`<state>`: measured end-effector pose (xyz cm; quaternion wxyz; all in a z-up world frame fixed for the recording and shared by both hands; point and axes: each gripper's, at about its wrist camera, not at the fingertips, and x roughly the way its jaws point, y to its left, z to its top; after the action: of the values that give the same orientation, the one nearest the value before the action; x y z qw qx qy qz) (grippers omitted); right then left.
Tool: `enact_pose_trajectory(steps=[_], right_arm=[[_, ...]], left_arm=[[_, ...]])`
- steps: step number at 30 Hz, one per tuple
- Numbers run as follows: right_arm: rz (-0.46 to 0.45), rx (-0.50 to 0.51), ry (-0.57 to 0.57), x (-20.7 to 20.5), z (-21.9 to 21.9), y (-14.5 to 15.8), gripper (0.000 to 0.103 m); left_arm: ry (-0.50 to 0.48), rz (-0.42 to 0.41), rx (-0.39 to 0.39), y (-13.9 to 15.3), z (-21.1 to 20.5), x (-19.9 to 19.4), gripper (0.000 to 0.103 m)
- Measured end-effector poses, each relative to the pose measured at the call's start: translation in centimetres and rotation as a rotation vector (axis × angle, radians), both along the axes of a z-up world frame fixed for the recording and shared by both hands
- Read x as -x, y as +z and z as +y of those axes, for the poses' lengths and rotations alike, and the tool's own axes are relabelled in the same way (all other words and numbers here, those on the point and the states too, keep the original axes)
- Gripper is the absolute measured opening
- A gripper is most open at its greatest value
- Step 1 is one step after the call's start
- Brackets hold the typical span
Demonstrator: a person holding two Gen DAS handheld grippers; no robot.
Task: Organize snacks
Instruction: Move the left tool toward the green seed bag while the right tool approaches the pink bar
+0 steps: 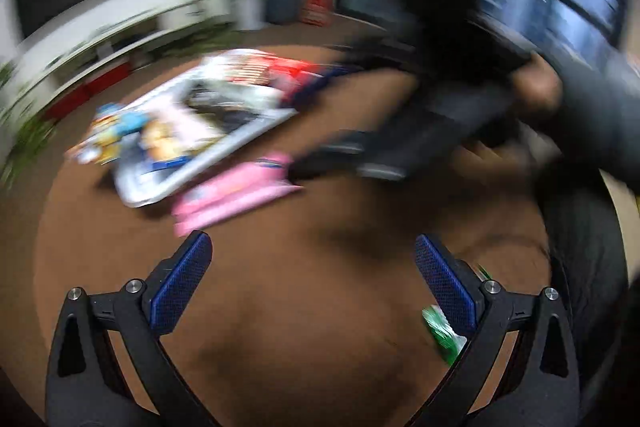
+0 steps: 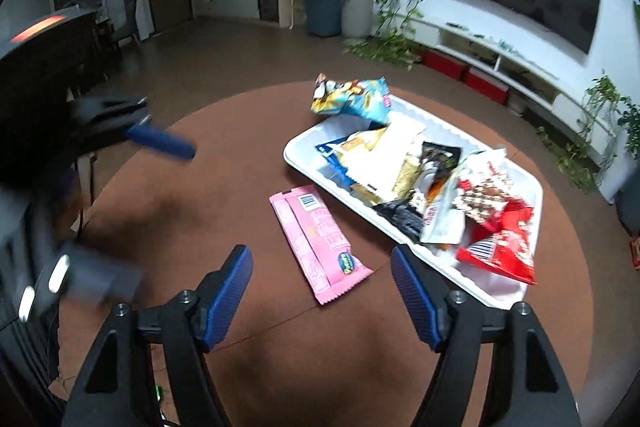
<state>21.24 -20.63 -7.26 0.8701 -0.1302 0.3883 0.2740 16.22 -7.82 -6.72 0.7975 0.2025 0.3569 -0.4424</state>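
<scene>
One pink snack packet (image 2: 318,243) lies on the round bench (image 2: 200,187) just beside the white tray (image 2: 516,297) heaped with snacks, apparently last to be tidied; right gripper (image 2: 322,297) and left gripper (image 1: 314,281) hover, jaws spread, empty.

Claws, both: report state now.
Left claw: open, holding nothing.
Right claw: open, empty, fingers either side of the flat pink snack packet.
</scene>
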Motion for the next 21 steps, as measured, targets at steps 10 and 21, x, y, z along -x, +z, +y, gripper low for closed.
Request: enact_pose_trajectory(steps=[10, 21], right_arm=[[0.069, -0.004, 0.074, -1.7, 2.2, -2.4, 0.07], [0.113, -0.015, 0.074, -4.2, 2.1, -4.8, 0.07]], left_arm=[[-0.401, 0.03, -0.184, -3.7, -5.8, 4.1, 0.102], [-0.529, 0.028, -0.213, -5.5, -6.7, 6.3, 0.102]])
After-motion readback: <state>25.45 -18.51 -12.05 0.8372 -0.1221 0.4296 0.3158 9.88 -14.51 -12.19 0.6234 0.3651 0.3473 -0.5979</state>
